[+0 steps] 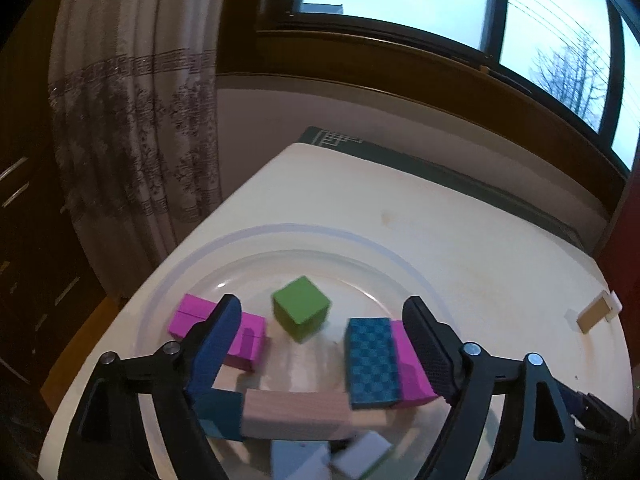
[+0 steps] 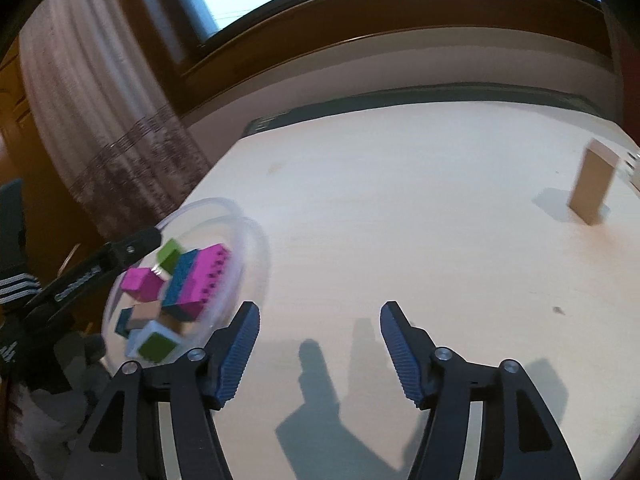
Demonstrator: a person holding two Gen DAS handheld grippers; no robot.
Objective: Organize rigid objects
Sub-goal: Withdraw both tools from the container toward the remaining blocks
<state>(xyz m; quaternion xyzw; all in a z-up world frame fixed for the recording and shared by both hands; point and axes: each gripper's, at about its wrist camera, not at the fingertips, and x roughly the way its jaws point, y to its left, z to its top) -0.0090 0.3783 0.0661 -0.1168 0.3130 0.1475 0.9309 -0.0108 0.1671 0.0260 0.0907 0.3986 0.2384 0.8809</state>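
A clear plastic bowl (image 1: 168, 276) sits at the table's near left and holds several coloured blocks: a green cube (image 1: 301, 313), a magenta block (image 1: 188, 314), a teal-and-magenta block (image 1: 372, 360) and a pale pink bar (image 1: 296, 414). My left gripper (image 1: 322, 312) hangs open above the bowl with nothing between its fingers. From the right wrist view the bowl (image 2: 256, 240) lies to the left, with the left gripper's finger (image 2: 132, 246) over its rim. My right gripper (image 2: 318, 316) is open over bare table. A tan wooden block (image 2: 592, 188) stands upright at the far right.
The cream table (image 2: 400, 220) ends at a dark strip along its far edge under a window. A patterned curtain (image 1: 132, 120) hangs at the left. The tan block (image 1: 594, 314) leans by a white object near the table's right edge. A person's gloved hand (image 2: 80, 360) holds the left tool.
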